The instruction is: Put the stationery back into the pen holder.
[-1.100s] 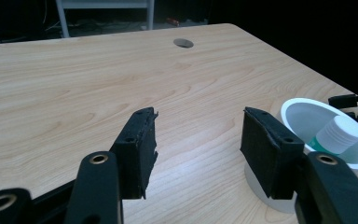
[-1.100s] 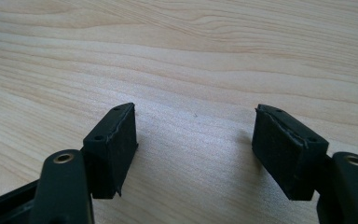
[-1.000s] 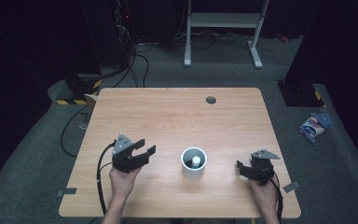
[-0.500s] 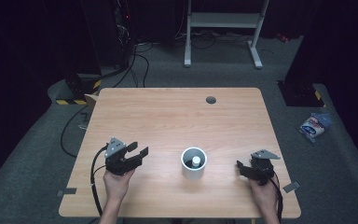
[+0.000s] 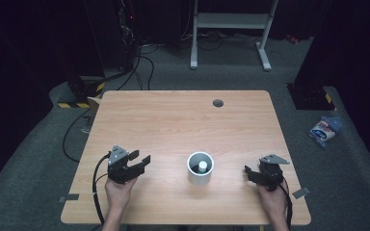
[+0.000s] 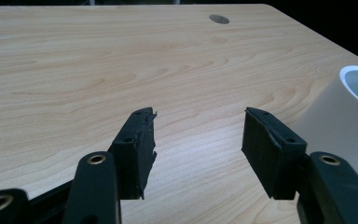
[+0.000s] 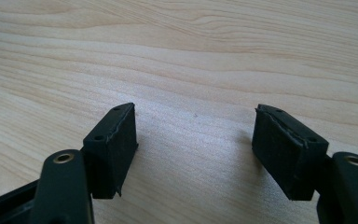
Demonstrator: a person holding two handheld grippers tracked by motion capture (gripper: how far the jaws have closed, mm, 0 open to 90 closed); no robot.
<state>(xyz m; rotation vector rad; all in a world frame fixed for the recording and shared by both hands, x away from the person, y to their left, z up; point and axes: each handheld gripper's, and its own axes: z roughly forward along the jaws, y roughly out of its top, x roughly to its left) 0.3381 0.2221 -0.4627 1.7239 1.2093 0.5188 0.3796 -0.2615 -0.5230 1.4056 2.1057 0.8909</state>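
High view: the left gripper (image 5: 134, 163) is sitting near the table's (image 5: 183, 115) front edge, at about 9 o'clock from the white cup (image 5: 200, 168). Compared with a second ago it is lying farther from the cup, toward the person and the left edge. A small white bottle (image 5: 202, 167) is standing inside the cup. The right gripper (image 5: 254, 174) is resting at about 3 o'clock from the cup, unchanged in place. Judgement: the left hand is backing off, so the drop into the cup is likely finished.

Left gripper view: the jaws are standing apart, nothing between them; bare wood is showing in the gap. The cup's wall (image 6: 340, 121) is showing at 3 o'clock.

Right gripper view: the jaws are standing apart over bare table (image 7: 191, 56), gripping nothing.
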